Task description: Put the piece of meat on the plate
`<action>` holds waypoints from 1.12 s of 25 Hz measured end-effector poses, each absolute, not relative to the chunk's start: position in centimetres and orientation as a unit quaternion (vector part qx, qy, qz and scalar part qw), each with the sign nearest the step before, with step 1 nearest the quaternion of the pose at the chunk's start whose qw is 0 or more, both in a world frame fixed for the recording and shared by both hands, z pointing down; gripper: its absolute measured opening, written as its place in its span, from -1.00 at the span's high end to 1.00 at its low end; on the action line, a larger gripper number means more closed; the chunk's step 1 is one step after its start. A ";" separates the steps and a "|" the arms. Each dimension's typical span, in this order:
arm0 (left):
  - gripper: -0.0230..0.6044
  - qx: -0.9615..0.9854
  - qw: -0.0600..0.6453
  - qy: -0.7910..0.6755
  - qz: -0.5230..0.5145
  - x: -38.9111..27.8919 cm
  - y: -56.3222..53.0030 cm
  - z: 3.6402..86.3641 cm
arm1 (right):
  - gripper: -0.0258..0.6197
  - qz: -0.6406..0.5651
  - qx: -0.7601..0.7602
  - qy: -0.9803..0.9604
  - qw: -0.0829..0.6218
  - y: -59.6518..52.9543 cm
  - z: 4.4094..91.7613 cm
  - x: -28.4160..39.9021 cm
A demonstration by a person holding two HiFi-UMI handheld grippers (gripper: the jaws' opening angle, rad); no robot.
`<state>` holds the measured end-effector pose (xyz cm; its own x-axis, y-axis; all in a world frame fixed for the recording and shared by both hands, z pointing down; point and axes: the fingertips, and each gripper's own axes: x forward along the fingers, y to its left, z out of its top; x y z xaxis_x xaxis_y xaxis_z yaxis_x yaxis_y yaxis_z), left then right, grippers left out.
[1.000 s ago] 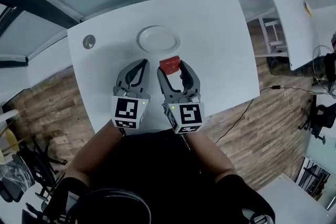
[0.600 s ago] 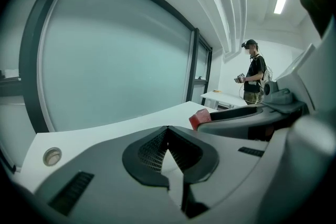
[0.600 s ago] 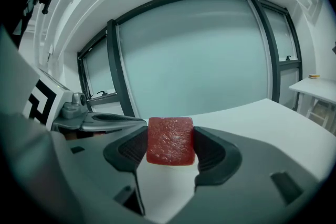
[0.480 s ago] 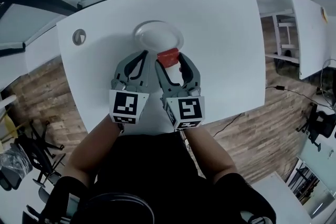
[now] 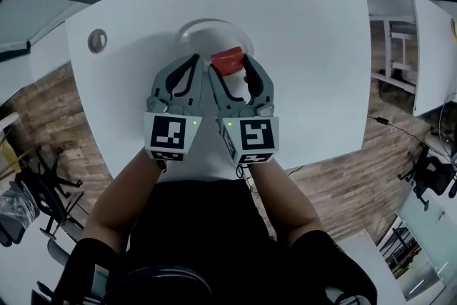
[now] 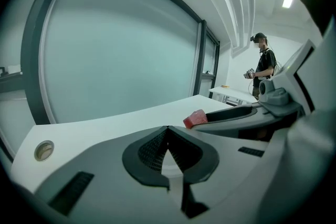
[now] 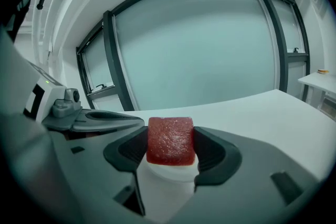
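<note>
Above the near rim of the round white plate (image 5: 191, 30), my right gripper (image 5: 233, 72) clamps the red cube of meat (image 5: 228, 59); my left gripper (image 5: 191, 72) sits pinched together, empty, just beside; white table (image 5: 314, 46) stretches bare rightward

The piece of meat (image 7: 169, 140) reads to me as deep red with a fine grainy speckle. The plate (image 5: 188, 32) and the table (image 5: 307, 46) are both plain white. My right gripper (image 5: 231, 69) and left gripper (image 5: 194, 61) are mid-grey with near-black ribbed pads (image 7: 130, 147). Their cubes (image 5: 255, 141) carry black-and-white square markers and one small green light each. On the far left, the table's grommet (image 5: 97, 40) is grey. The floor (image 5: 43, 103) is brown wood planking.
</note>
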<state>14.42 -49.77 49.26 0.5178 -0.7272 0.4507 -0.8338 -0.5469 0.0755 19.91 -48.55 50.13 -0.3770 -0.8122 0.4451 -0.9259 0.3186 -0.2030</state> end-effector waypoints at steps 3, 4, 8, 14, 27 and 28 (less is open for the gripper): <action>0.92 0.857 0.148 -0.458 0.185 14.1 -50.2 50.0 | 0.06 0.213 0.535 -0.806 0.141 -48.8 50.8 19.5; 0.92 0.857 0.149 -0.458 0.184 14.0 -50.3 50.2 | 0.06 0.212 0.532 -0.807 0.145 -48.8 51.0 19.4; 0.92 0.855 0.145 -0.462 0.188 13.7 -50.8 50.7 | 0.06 0.208 0.525 -0.810 0.159 -49.3 51.6 19.3; 0.92 0.855 0.149 -0.460 0.189 14.0 -51.0 51.3 | 0.06 0.216 0.512 -0.811 0.182 -49.8 52.5 18.7; 0.92 0.848 0.163 -0.471 0.183 13.6 -51.4 52.2 | 0.06 0.231 0.495 -0.803 0.238 -50.9 54.6 18.8; 0.92 0.847 0.164 -0.471 0.183 13.6 -51.5 52.2 | 0.06 0.229 0.492 -0.803 0.245 -50.9 54.7 18.7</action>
